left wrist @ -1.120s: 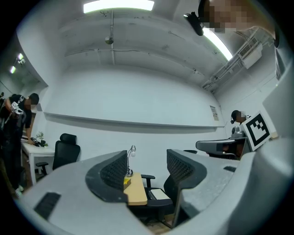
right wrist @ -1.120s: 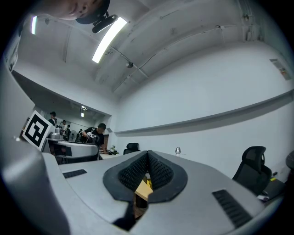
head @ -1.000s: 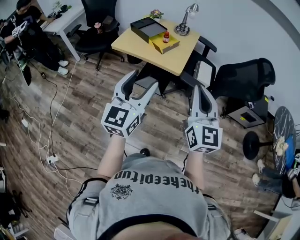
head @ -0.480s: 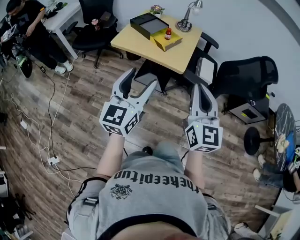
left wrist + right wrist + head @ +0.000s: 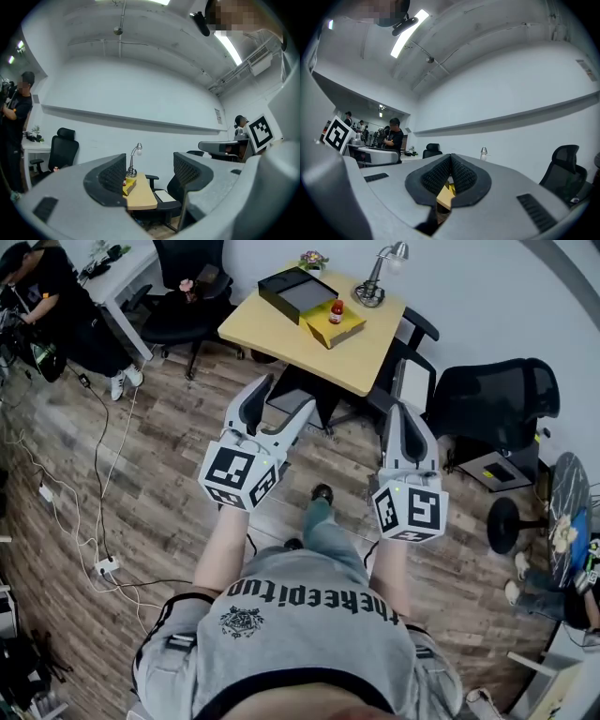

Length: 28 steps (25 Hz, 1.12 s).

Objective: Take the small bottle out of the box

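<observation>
Ahead, the left gripper [image 5: 286, 396] points toward the worktop [image 5: 272, 329], its fingers wide and just opened further, with nothing between them. Beside the black box [image 5: 292, 289], the small bottle [image 5: 336, 311] stands upright on the yellow box [image 5: 343, 332], well apart from both grippers. The right gripper [image 5: 402, 409] has its fingers pressed together, empty.

Runs clear over bare wooden floor [image 5: 169, 456] in mid-frame up to the yellow table [image 5: 347, 357] at top centre, flanked by a black chair [image 5: 187, 306] at upper left and a second chair [image 5: 412, 362] at its right, tabletop's lower half bare, upper part crowded by black box [image 5: 295, 292], small bottle [image 5: 336, 312] and lamp [image 5: 375, 282].
</observation>
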Each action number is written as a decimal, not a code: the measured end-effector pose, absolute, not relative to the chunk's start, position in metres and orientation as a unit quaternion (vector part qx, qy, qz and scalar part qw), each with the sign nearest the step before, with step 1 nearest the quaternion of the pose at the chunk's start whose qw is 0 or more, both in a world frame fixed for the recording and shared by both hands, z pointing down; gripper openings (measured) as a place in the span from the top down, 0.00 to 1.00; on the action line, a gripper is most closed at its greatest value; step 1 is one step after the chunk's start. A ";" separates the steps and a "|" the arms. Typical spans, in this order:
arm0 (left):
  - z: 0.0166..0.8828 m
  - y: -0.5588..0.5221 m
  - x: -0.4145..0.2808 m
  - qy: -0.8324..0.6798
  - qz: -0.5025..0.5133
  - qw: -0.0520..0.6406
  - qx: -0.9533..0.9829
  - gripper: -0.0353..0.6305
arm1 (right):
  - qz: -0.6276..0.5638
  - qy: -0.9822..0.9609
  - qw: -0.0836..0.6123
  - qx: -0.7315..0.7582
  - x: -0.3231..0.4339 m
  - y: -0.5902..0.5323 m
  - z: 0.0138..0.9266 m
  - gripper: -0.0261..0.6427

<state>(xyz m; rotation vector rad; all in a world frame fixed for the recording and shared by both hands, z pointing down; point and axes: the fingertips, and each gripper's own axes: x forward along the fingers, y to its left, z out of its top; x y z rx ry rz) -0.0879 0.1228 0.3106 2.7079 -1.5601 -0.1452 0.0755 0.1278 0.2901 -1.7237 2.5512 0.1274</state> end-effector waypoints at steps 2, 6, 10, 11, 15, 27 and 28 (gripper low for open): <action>0.308 0.109 -0.088 -0.500 -0.047 0.003 0.865 0.50 | 0.044 0.829 0.032 -0.557 0.074 0.113 0.287 0.96; 0.301 0.078 -0.088 -0.503 -0.048 -0.001 0.863 0.50 | 0.047 0.832 0.035 -0.552 0.073 0.081 0.281 0.96; 0.298 0.048 -0.085 -0.508 -0.049 -0.001 0.860 0.50 | 0.048 0.835 0.036 -0.546 0.075 0.048 0.276 0.96; 0.298 0.041 -0.084 -0.509 -0.048 0.000 0.859 0.50 | 0.048 0.837 0.036 -0.544 0.076 0.040 0.275 0.96; 0.296 0.014 -0.083 -0.518 -0.047 0.001 0.854 0.50 | 0.049 0.842 0.037 -0.535 0.078 0.009 0.270 0.96; 0.283 -0.065 -0.072 -0.535 -0.054 -0.013 0.843 0.50 | 0.061 0.851 0.049 -0.519 0.090 -0.074 0.257 0.96; 0.282 -0.071 -0.070 -0.535 -0.054 -0.014 0.843 0.50 | 0.061 0.851 0.050 -0.519 0.092 -0.080 0.257 0.96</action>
